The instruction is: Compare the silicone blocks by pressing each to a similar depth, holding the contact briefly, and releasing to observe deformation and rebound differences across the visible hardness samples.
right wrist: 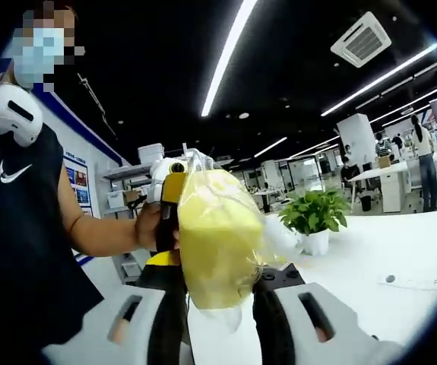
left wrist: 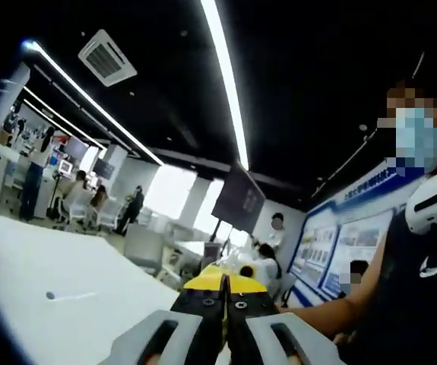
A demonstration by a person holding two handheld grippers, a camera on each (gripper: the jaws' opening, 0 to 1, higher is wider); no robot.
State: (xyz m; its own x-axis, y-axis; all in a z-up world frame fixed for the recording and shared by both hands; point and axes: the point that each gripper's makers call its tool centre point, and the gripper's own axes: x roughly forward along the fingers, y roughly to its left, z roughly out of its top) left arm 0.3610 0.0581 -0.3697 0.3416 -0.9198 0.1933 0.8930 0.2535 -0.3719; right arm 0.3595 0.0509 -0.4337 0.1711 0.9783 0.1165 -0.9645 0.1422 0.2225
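Jaws, right gripper (right wrist: 220, 304): mine, clamped on a yellow block (right wrist: 216, 236) in clear wrap, which stands upright between them and rises above the tips. Jaws, left gripper (left wrist: 224, 304): pressed together, nothing between. Left gripper (right wrist: 169, 199) also seen just behind the block, in my hand (right wrist: 147, 226). White table (right wrist: 370, 258) beneath; plant (right wrist: 315, 217) beyond.

white table (right wrist: 400, 251), potted plant (right wrist: 315, 217), small flat white device (right wrist: 408, 281)

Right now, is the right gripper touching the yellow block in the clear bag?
Touching. In the right gripper view, the right gripper has both jaws against the lower sides of the bagged yellow block, holding it up.
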